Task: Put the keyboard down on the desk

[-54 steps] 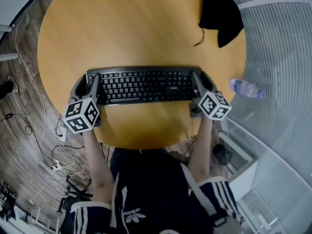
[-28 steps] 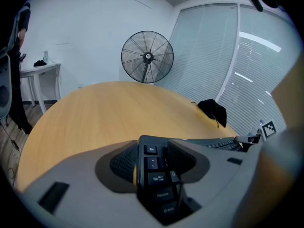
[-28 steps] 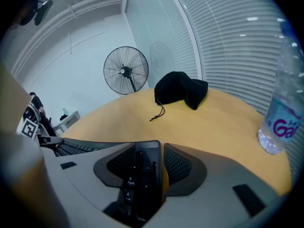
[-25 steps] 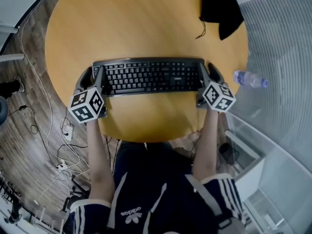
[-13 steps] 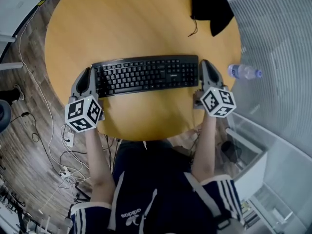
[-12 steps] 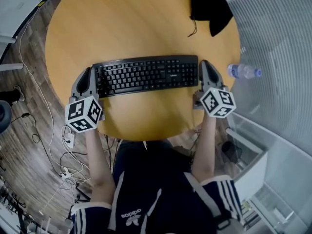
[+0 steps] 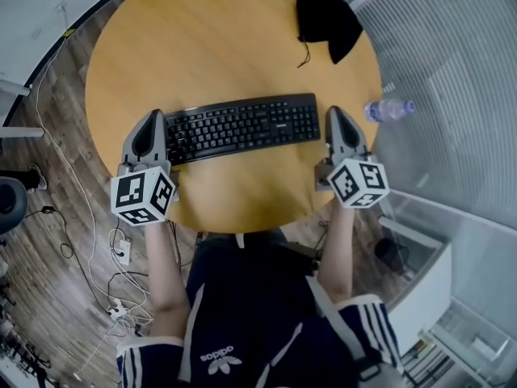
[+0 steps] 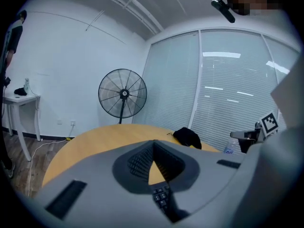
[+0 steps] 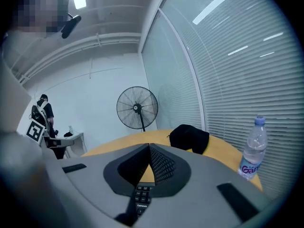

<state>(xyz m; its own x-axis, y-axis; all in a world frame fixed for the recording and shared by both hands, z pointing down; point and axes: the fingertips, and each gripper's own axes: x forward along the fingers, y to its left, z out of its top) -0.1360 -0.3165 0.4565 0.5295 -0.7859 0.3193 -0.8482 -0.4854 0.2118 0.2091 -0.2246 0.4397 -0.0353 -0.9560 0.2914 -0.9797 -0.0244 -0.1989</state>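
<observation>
The black keyboard (image 7: 242, 126) lies flat on the round wooden desk (image 7: 210, 47), near its front edge. My left gripper (image 7: 153, 116) hovers just off the keyboard's left end. Its jaws have just been closing and now stand shut with nothing between them. My right gripper (image 7: 333, 111) hovers off the right end, its jaws also just closed, shut and holding nothing. In the left gripper view the left gripper (image 8: 153, 142) has keyboard keys (image 8: 161, 197) showing below it. The right gripper view shows the same: the right gripper (image 9: 149, 147) above the keys (image 9: 139, 197).
A black cloth pouch (image 7: 325, 18) lies at the desk's far right. A water bottle (image 7: 386, 110) stands by the right rim, close to my right gripper. A standing fan (image 8: 122, 93) and a white side table (image 8: 21, 99) are beyond the desk. Cables (image 7: 105, 241) trail on the floor at the left.
Both grippers had the keyboard's ends between their jaws. They have let go, drawn outward and risen, and their jaws have closed. The keyboard stays flat on the desk.
</observation>
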